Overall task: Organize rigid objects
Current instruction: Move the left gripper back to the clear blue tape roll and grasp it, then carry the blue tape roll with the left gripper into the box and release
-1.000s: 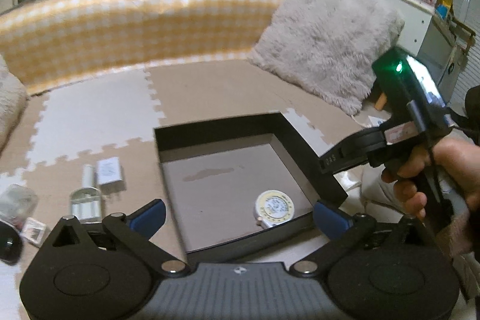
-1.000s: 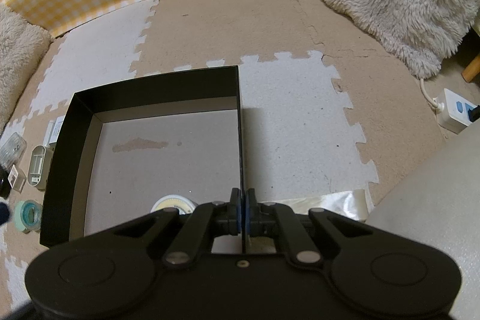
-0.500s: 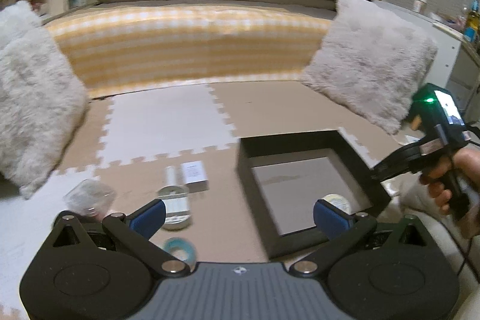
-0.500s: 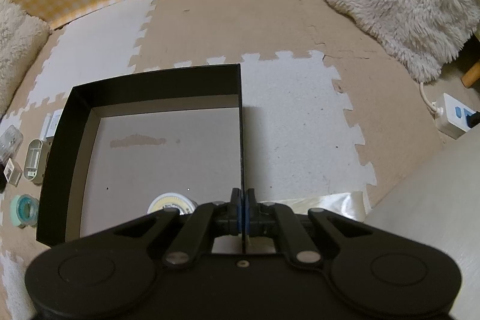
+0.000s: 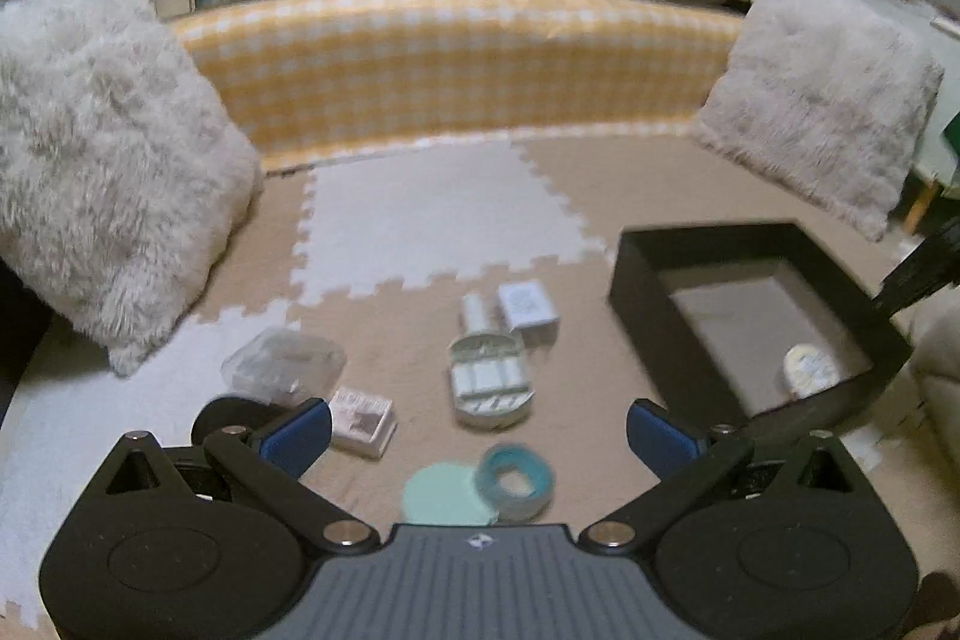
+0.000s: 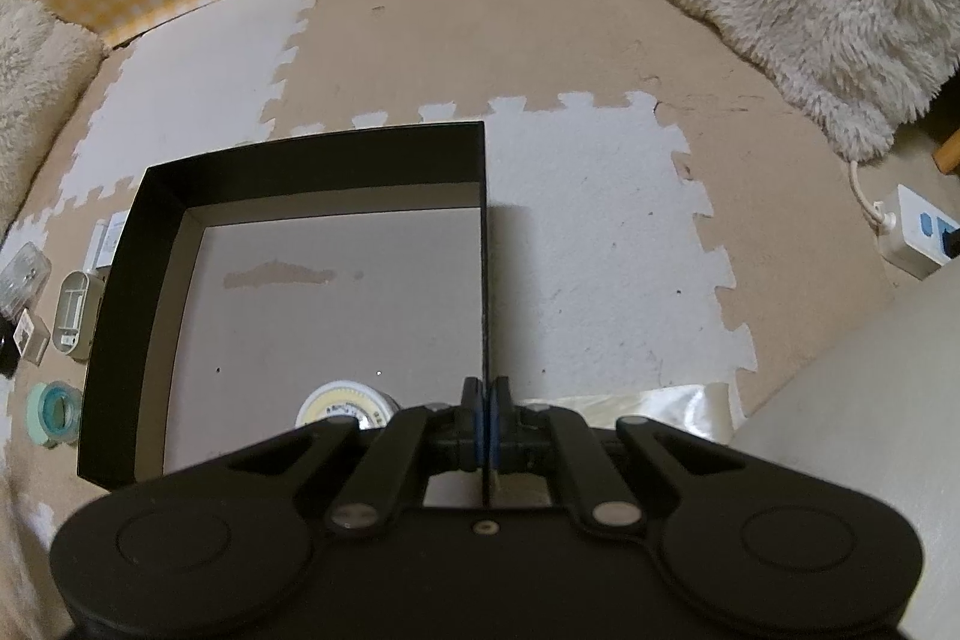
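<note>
The right gripper [image 6: 485, 421] clamps the box wall [image 6: 483, 244]; the left gripper [image 5: 478, 427], jaws apart, should centre over the tape roll [image 5: 515, 481] before closing.

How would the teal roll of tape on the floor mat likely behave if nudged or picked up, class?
The tape roll leans on its edge against a mint lid, so a nudge could probably topple or roll it. It looks small and hollow, likely light. Its hard ring shape should stay stiff.

Black box [image 6: 312, 154], yellow-checked cushion [image 5: 456, 64], teal tape roll [image 5: 516, 481].
</note>
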A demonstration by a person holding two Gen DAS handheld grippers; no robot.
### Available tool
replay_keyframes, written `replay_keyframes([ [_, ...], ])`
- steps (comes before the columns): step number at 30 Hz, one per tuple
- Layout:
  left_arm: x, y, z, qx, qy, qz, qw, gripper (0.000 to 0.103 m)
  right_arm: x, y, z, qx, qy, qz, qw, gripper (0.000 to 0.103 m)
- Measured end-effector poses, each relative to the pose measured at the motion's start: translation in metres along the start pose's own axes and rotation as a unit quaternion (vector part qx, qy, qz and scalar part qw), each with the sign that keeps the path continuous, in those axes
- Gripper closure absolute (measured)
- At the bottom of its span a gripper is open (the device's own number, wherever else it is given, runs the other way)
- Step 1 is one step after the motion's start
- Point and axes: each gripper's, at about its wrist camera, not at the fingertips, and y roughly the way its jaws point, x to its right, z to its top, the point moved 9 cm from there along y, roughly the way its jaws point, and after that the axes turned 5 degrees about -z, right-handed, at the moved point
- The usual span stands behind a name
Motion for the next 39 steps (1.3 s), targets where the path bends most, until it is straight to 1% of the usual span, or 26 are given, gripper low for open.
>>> replay_keyframes([
  [3,-0.006,0.011,-0.010,-0.010,0.013,0.001,0.9999,0.002,0.001,0.000,-0.001,0.003,-0.002,0.005,1.000,0.100],
  [5,-0.005,0.019,-0.014,-0.016,0.033,-0.011,0.9993,0.010,0.001,-0.001,-0.001,0.006,-0.003,0.006,1.000,0.100],
  [8,0.003,0.030,-0.021,-0.026,0.063,-0.024,0.9974,0.016,0.000,-0.001,-0.002,0.011,-0.001,0.006,1.000,0.100],
  [11,0.015,0.040,-0.031,-0.041,0.096,-0.039,0.9937,0.023,0.000,-0.001,-0.002,0.014,0.003,0.005,1.000,0.100],
  [13,0.023,0.047,-0.037,-0.051,0.119,-0.048,0.9905,0.027,0.001,-0.001,-0.002,0.014,0.006,0.005,1.000,0.100],
  [14,0.025,0.050,-0.039,-0.054,0.127,-0.050,0.9892,0.030,0.000,-0.002,-0.002,0.014,0.006,0.004,1.000,0.100],
  [16,0.027,0.055,-0.042,-0.059,0.137,-0.049,0.9876,0.034,0.000,-0.002,-0.003,0.015,0.008,0.004,1.000,0.100],
  [21,0.022,0.065,-0.044,-0.062,0.136,-0.040,0.9879,0.039,0.001,-0.002,-0.002,0.019,0.015,0.004,1.000,0.100],
  [23,0.019,0.069,-0.045,-0.065,0.130,-0.040,0.9885,0.045,0.001,-0.002,-0.002,0.021,0.014,0.002,1.000,0.100],
  [30,0.020,0.073,-0.041,-0.062,0.137,-0.043,0.9877,0.055,0.001,-0.002,-0.003,0.024,0.018,0.000,1.000,0.100],
  [31,0.021,0.073,-0.041,-0.062,0.142,-0.044,0.9870,0.059,0.001,-0.002,-0.003,0.023,0.021,0.001,1.000,0.100],
  [35,0.026,0.072,-0.041,-0.070,0.148,-0.046,0.9854,0.059,0.001,-0.001,-0.002,0.021,0.019,-0.002,1.000,0.100],
  [37,0.025,0.071,-0.039,-0.076,0.132,-0.049,0.9872,0.059,0.001,-0.001,-0.002,0.020,0.018,-0.002,1.000,0.100],
  [39,0.023,0.069,-0.036,-0.077,0.103,-0.051,0.9904,0.059,0.001,-0.001,-0.002,0.020,0.019,-0.002,1.000,0.100],
])
